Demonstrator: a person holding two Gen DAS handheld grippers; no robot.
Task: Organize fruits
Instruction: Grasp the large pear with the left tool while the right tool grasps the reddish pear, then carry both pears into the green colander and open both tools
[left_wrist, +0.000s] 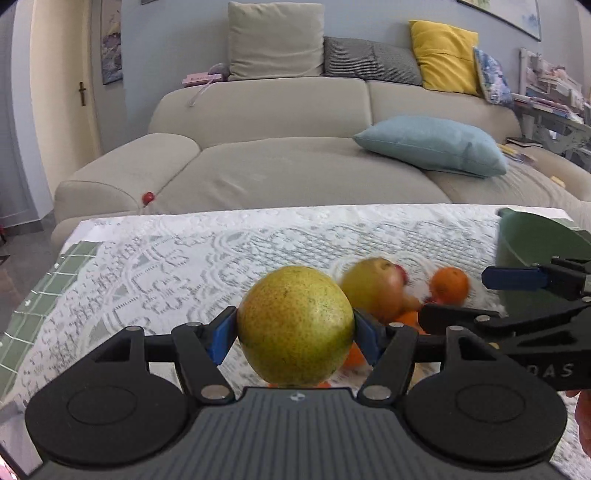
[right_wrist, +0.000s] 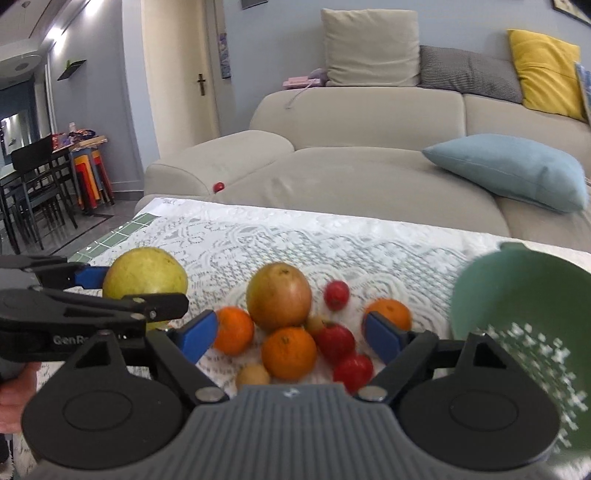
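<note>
The left gripper (left_wrist: 295, 328) pinched a yellow-green fruit (left_wrist: 295, 325) between its blue pads (left_wrist: 220, 338), lifted clear of the lace tablecloth (left_wrist: 184, 258). Its skin was speckled with fine dark dots and faintly russet on one side; it was nearly round, so no long axis or pointing could be told.

In the right wrist view the right gripper (right_wrist: 291, 334) stood spread, nothing between its pads, above a cluster of fruit. The held fruit (right_wrist: 144, 272) sat at nine o'clock of that cluster. Counted there: one large yellow-red fruit (right_wrist: 279, 297), three oranges (right_wrist: 289, 353), three small red fruits (right_wrist: 335, 341) and two small tan ones (right_wrist: 253, 376), one of them partly hidden. A green colander (right_wrist: 517, 295) stood tilted at three o'clock of the cluster, its mouth towards the camera.
</note>
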